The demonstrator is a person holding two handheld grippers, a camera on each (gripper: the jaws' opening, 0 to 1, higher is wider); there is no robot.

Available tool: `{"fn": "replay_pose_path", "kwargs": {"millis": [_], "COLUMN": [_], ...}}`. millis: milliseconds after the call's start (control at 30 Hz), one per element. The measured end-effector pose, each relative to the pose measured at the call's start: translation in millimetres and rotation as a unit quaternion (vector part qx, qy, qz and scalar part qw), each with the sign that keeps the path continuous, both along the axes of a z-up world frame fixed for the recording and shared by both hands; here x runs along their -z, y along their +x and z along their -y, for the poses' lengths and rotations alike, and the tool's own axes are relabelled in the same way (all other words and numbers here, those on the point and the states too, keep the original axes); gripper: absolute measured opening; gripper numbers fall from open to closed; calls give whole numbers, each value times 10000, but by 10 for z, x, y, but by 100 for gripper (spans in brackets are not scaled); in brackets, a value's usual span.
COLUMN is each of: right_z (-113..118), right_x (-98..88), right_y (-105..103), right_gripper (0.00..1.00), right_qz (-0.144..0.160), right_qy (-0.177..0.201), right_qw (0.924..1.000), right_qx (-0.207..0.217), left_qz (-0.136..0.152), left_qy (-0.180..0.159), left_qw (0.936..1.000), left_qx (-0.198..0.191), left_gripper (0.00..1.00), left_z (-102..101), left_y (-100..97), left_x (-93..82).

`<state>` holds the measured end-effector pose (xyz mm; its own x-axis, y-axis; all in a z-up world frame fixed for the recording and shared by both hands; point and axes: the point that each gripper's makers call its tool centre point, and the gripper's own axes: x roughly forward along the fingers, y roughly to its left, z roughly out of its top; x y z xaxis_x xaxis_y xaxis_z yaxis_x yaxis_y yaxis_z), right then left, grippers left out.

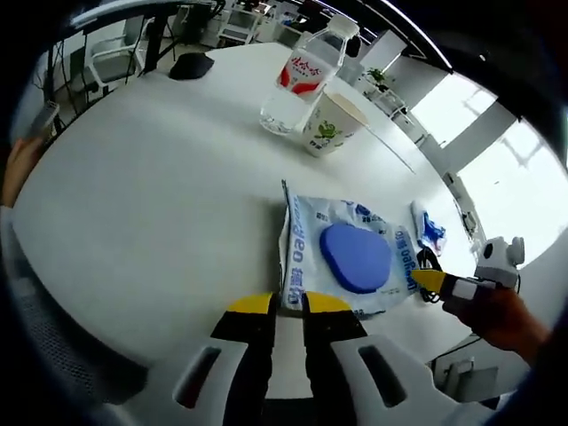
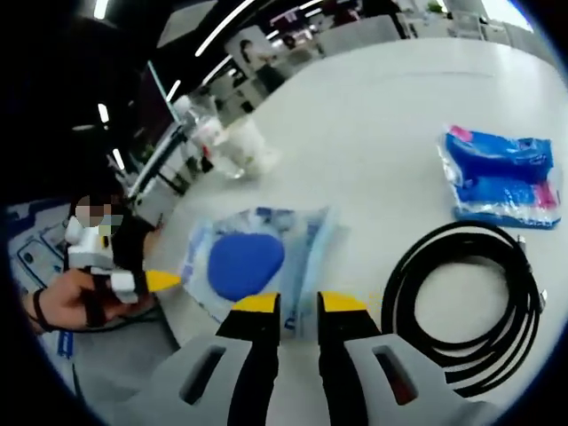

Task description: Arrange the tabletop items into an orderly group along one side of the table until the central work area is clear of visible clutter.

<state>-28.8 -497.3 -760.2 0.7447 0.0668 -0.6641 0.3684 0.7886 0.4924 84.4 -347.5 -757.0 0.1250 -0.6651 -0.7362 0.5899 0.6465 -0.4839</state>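
Note:
A wet wipes pack [image 1: 351,257] with a blue oval lid lies flat on the white round table [image 1: 151,204]. My left gripper [image 1: 288,303] has its jaws nearly together on the pack's near corner. My right gripper [image 1: 429,280] touches the pack's opposite edge with its yellow tip. In the right gripper view the pack [image 2: 244,262] has a corner between the narrow jaws of my right gripper [image 2: 300,303], and my left gripper [image 2: 164,281] meets its far edge. A water bottle [image 1: 302,75] and a paper cup [image 1: 333,124] stand together beyond the pack.
A coiled black cable [image 2: 461,229] lies right of the pack, with a blue packet [image 2: 501,177] beyond it. A dark mouse-like object [image 1: 191,65] sits at the table's far edge. Chairs [image 1: 111,53] stand behind the table. A hand [image 2: 62,297] holds the left gripper.

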Motion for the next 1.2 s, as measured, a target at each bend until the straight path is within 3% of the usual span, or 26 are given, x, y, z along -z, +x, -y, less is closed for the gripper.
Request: {"fn": "replay_pose_path", "kwargs": {"millis": [133, 367, 567, 833, 1200], "right_z": [-30, -22, 67, 243, 363], "right_x": [10, -39, -157, -394, -591], "right_y": [-54, -131, -179, -262, -459], "right_gripper": [3, 2, 1, 1, 1], "right_qz": [-45, 34, 140, 323, 501], "right_qy": [-31, 86, -96, -335, -485], "right_qw": [9999, 9999, 9998, 9989, 9968], "right_qx": [-117, -82, -65, 112, 390], "left_qz": [15, 78, 96, 330, 355], "left_qy": [7, -164, -276, -290, -349], "left_qw": [10000, 9998, 9993, 9950, 9904], "left_qx": [12, 106, 227, 899, 1291], "left_gripper": [2, 0, 0, 0, 0], "left_z": [-1, 71, 200, 430, 701], "left_y": [-20, -61, -95, -202, -302], "left_x": [2, -85, -153, -243, -265]}}
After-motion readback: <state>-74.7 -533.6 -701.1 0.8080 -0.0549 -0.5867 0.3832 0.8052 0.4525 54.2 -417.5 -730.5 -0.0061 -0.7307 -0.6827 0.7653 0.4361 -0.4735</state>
